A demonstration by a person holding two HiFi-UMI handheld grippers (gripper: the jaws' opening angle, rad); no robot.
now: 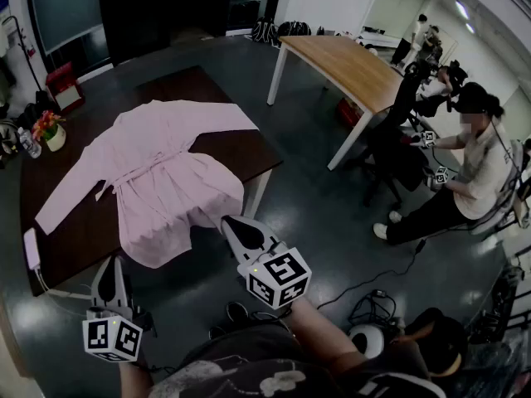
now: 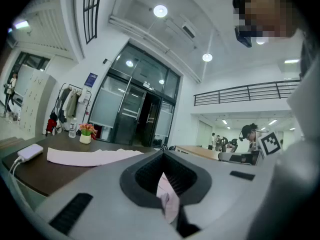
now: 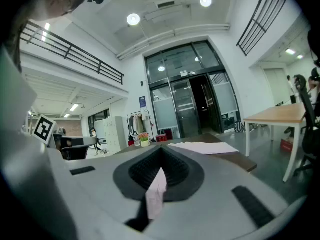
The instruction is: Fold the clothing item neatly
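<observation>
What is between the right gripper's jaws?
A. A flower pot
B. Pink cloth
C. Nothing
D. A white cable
B: the right gripper view shows a fold of pink cloth pinched between the jaws.

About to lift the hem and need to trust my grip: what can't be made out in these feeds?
- Depth of grip: both gripper views show only a pink sliver in the left gripper and right gripper; the jaw pads cover the rest.
- Which hem points of the pink robe are held: in the head view, the grippers cover them.
- Robe's underside: lies against the dark table.
</observation>
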